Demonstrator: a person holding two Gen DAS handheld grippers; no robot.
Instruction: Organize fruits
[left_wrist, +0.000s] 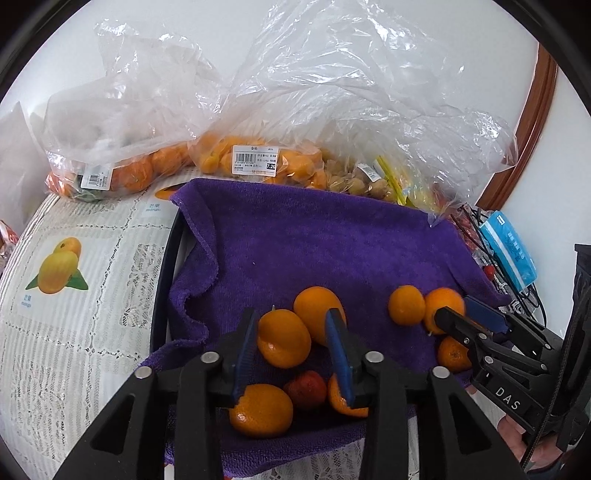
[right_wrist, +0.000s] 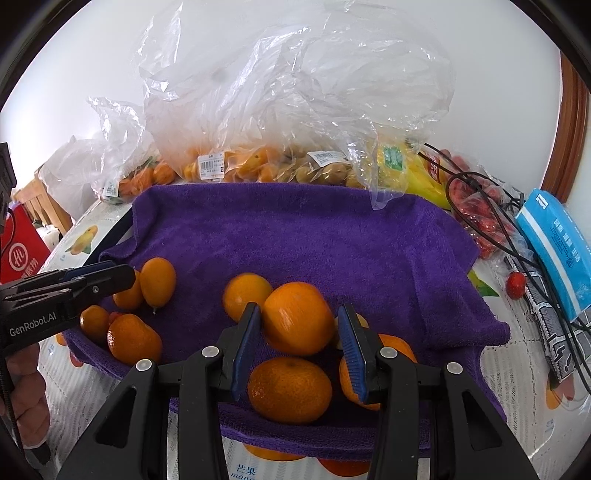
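Note:
A purple towel (left_wrist: 314, 243) (right_wrist: 314, 236) lines a tray and holds several loose oranges and kumquats. In the left wrist view my left gripper (left_wrist: 291, 328) is open, its blue pads either side of an orange (left_wrist: 283, 339), without squeezing it. A red fruit (left_wrist: 306, 389) lies below it. In the right wrist view my right gripper (right_wrist: 299, 328) is open around a large orange (right_wrist: 297, 317), with another orange (right_wrist: 290, 389) below. Each gripper shows in the other's view: the right one (left_wrist: 458, 314) by two oranges, the left one (right_wrist: 110, 275) by a kumquat (right_wrist: 158, 282).
Clear plastic bags of oranges (left_wrist: 110, 173), kumquats (left_wrist: 258, 158) and small yellow fruit (right_wrist: 317, 171) stand behind the towel. A blue tissue pack (right_wrist: 557, 251), black cables (right_wrist: 480, 206), red fruit (right_wrist: 484, 221) and a strawberry (right_wrist: 516, 282) lie at the right. A mango-print tablecloth (left_wrist: 74, 295) covers the table.

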